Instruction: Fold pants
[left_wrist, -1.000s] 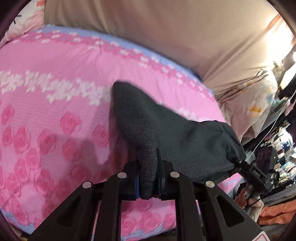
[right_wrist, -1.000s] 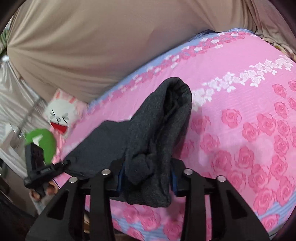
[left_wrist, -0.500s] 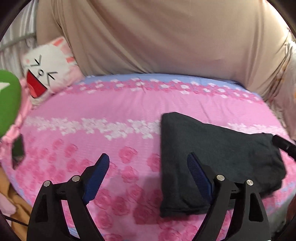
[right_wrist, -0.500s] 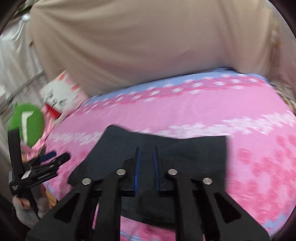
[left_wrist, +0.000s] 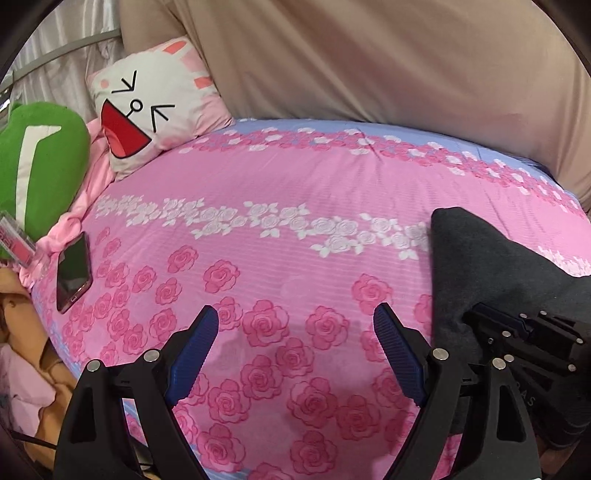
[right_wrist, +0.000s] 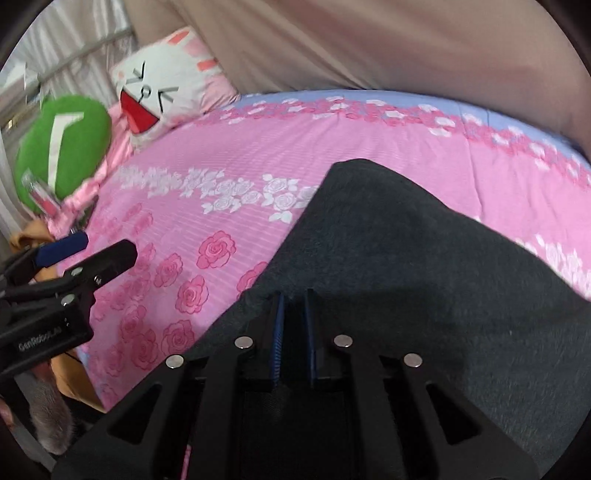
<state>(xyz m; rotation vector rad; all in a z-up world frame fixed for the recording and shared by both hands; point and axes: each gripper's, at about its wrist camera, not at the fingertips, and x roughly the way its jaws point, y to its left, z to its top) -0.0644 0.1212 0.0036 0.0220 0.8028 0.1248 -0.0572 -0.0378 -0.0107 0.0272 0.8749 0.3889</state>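
The dark grey pants (right_wrist: 406, 266) lie folded flat on the pink rose-print bedsheet (left_wrist: 258, 206). In the left wrist view the pants (left_wrist: 480, 266) sit at the right edge. My left gripper (left_wrist: 295, 332) is open and empty, hovering over bare sheet to the left of the pants. My right gripper (right_wrist: 293, 295) is shut, its jaws nearly together with nothing visibly between them, low over the near edge of the pants. It also shows in the left wrist view (left_wrist: 524, 332) resting over the pants.
A white cartoon-face pillow (left_wrist: 155, 107) and a green plush (left_wrist: 40, 166) sit at the bed's far left. A phone (left_wrist: 74, 269) lies on the sheet's left edge. A beige curtain (left_wrist: 369, 59) hangs behind the bed.
Both grippers released the pants, which now lie flat. My left gripper opened and swung left, away from the pants. My right gripper closed empty and stays over the pants.
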